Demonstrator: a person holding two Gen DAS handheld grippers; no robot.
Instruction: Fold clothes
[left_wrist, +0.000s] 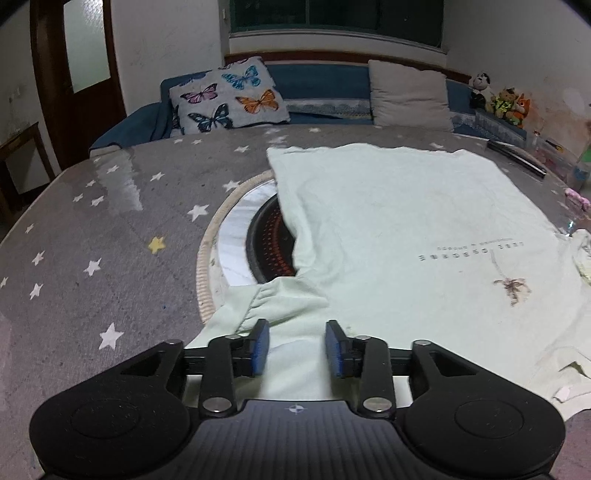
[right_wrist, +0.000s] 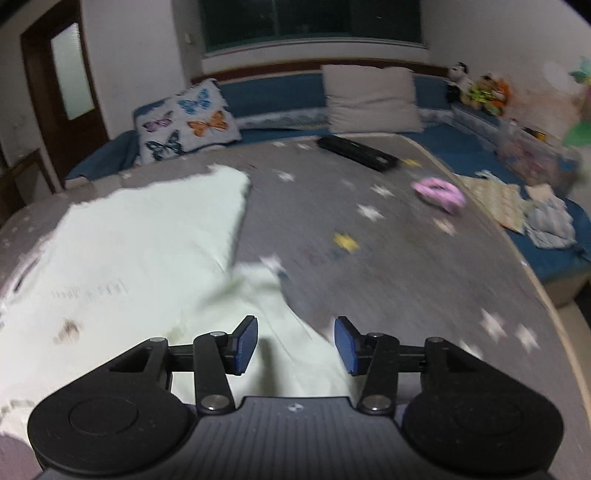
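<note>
Left gripper (left_wrist: 296, 347): jaws part-open, blue pads clear of the cloth; a fold of the pale green T-shirt (left_wrist: 406, 229) lies in the gap below them, not pinched.
Left sleeve (left_wrist: 273, 306): bunched just ahead of the pads at 12 o'clock, gathered at its seam.
Right gripper (right_wrist: 295, 343): jaws part-open, nothing clamped; the shirt's edge lies under the gap and the left pad, bare tablecloth under the right pad.
T-shirt, left view: spread flat from 12 to 3 o'clock, print and small brown motif at 3 o'clock.
T-shirt (right_wrist: 129, 258), right view: stretches from the fingers toward 10 o'clock; blurred.
Round heater opening (left_wrist: 258, 240): at 11 o'clock of the left gripper, partly covered by the shirt.
Tablecloth (left_wrist: 92, 221): grey with stars, under everything.
Remote control (right_wrist: 358, 153): at 1 o'clock, far side of the table.
Pink object (right_wrist: 439, 194): at 2 o'clock, blurred.
Butterfly cushion (left_wrist: 229, 96): on the blue sofa beyond, 11 o'clock.
</note>
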